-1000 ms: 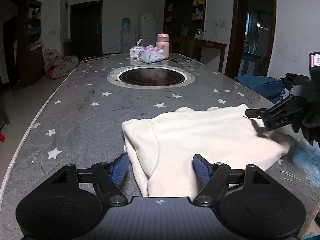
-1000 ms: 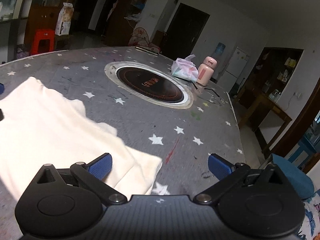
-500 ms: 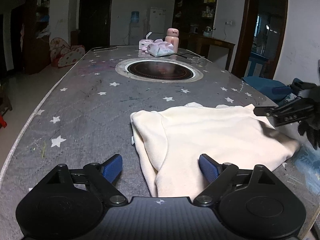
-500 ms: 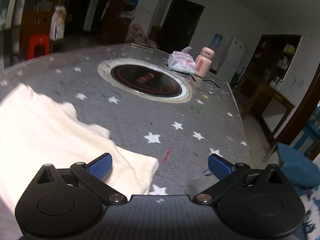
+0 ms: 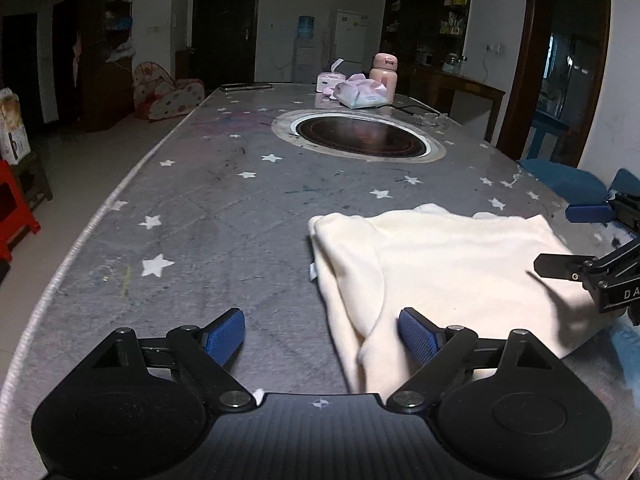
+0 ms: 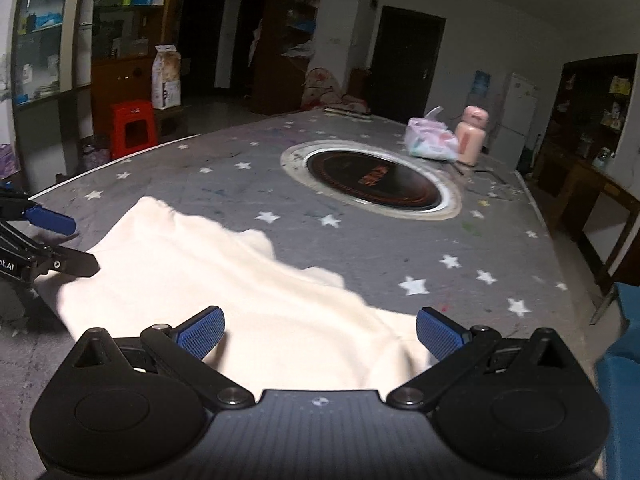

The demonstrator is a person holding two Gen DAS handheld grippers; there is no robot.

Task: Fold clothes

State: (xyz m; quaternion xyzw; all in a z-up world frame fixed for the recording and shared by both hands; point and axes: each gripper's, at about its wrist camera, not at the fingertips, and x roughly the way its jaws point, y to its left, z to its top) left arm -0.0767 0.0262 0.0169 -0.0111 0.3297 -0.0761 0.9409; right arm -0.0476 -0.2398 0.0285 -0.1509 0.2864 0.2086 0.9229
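Observation:
A cream garment (image 5: 448, 264) lies folded on the grey star-patterned table (image 5: 224, 216). My left gripper (image 5: 322, 334) stands open at the garment's near left corner, with one blue pad (image 5: 418, 336) over the cloth and the other over bare table. In the right wrist view the same garment (image 6: 224, 280) spreads under my right gripper (image 6: 320, 332), which is open with both blue pads apart above the cloth's near edge. Each gripper shows in the other's view: the right gripper (image 5: 560, 240) at the garment's right edge, the left gripper (image 6: 72, 244) at its far left.
A round black cooktop (image 5: 358, 140) is set in the middle of the table. Behind it stand a pink bottle (image 5: 384, 76) and tissue packs (image 5: 360, 92). A blue chair (image 5: 568, 184) sits off the table's right side, a red stool (image 6: 134, 128) on the floor.
My left gripper's jaws have widened and drawn back toward the garment's left corner. My right gripper has shifted leftward, so that both its pads are over the cloth.

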